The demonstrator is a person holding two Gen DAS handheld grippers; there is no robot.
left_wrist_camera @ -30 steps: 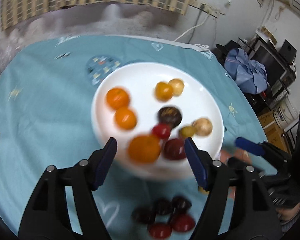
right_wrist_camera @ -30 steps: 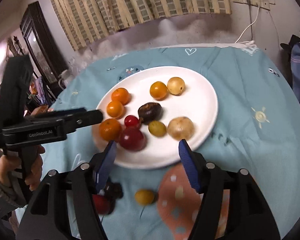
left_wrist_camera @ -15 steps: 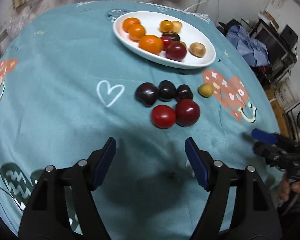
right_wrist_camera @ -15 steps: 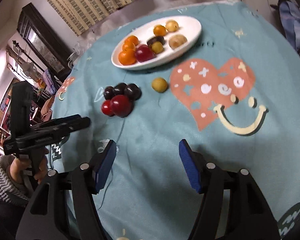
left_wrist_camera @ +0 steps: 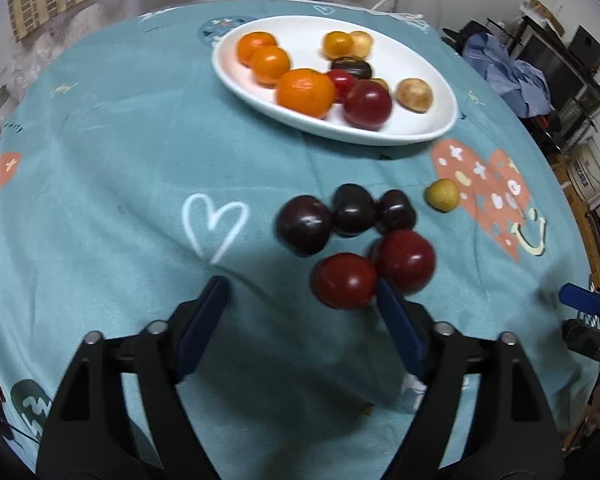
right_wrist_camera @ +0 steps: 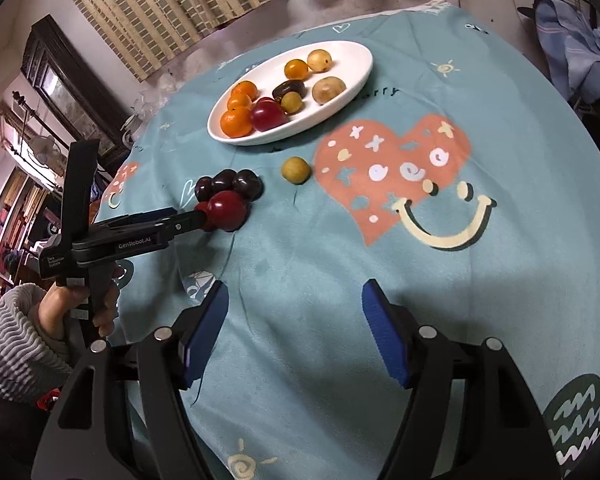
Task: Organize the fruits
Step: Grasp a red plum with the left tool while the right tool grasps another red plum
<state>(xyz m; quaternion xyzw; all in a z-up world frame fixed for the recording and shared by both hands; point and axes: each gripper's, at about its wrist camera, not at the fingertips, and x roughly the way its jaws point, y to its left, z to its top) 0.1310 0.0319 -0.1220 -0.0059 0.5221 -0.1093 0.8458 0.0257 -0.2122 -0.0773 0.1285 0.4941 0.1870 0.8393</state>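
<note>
Red plum [left_wrist_camera: 346,280] lies just beside the opening left tool [left_wrist_camera: 302,304], seemingly untouched.

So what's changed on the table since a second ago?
Both grippers pulled back from over the plate. The left gripper then dropped toward the loose fruit on the cloth, jaws opening, one finger beside the nearer red plum; nothing is held. The right gripper hangs over bare cloth, jaws opening. No fruit moved: plate, dark plums and small yellow fruit unchanged.
</note>
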